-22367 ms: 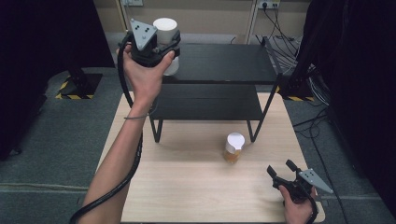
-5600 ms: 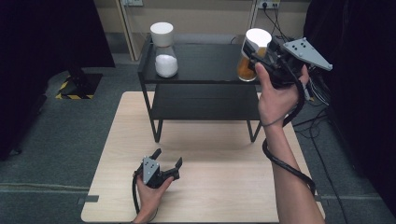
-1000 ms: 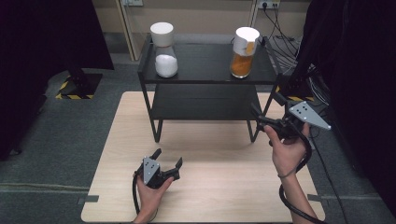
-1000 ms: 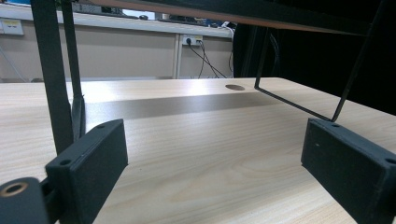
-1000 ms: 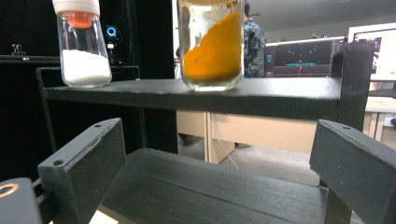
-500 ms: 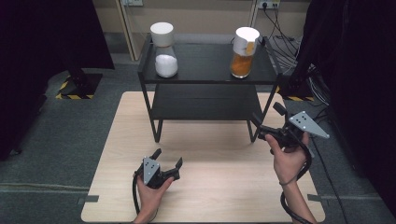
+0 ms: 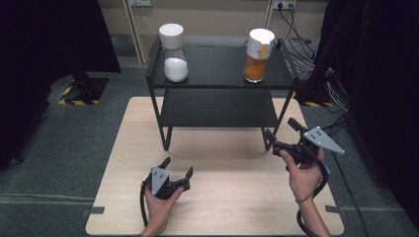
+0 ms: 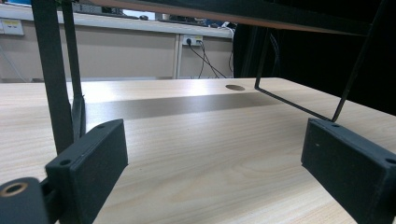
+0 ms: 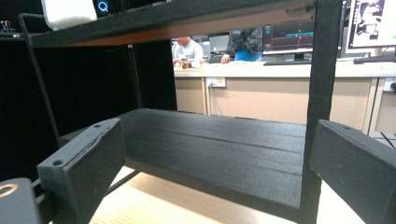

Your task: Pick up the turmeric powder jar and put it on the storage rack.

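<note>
The right gripper (image 7: 285,133), jaws wide and empty, had come down from the orange jar (image 7: 256,63) above it; the left gripper (image 7: 177,174) rested open, so placing looked finished.

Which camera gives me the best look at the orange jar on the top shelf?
The high view: the orange jar stands whole and unblocked at the right of the rack's top shelf. The two gripper views look under the shelves and give no useful look at it.
</note>
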Tool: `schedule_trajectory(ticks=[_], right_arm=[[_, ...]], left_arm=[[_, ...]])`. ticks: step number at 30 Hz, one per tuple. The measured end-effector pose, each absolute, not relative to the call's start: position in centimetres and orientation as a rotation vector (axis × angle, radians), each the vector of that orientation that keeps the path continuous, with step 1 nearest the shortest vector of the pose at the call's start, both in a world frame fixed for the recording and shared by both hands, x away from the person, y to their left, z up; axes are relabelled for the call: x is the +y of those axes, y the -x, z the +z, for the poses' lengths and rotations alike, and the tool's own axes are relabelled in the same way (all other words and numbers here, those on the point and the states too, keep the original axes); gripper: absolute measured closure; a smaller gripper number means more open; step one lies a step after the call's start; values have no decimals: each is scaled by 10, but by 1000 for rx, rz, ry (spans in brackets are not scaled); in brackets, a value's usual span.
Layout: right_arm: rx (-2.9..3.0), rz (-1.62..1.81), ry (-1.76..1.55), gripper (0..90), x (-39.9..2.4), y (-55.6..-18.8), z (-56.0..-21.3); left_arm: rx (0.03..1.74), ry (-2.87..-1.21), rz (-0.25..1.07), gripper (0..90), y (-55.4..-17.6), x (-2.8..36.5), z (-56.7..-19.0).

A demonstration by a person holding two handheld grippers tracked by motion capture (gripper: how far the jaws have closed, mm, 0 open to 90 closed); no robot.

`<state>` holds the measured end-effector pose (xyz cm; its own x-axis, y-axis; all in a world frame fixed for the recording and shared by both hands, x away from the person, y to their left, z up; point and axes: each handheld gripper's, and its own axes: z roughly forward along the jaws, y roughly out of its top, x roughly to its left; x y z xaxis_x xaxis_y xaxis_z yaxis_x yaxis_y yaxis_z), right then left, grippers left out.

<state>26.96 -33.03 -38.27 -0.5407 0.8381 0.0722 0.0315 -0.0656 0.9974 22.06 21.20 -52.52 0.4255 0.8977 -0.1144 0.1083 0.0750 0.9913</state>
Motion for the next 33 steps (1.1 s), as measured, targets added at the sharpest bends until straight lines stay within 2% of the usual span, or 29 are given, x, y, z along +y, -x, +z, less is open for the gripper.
schedule_trajectory(ticks=[33], right_arm=[[1692,1627,-1023,32,-340,-265,-430]], left_arm=[[983,-1377,762,63,-221,212,-525]])
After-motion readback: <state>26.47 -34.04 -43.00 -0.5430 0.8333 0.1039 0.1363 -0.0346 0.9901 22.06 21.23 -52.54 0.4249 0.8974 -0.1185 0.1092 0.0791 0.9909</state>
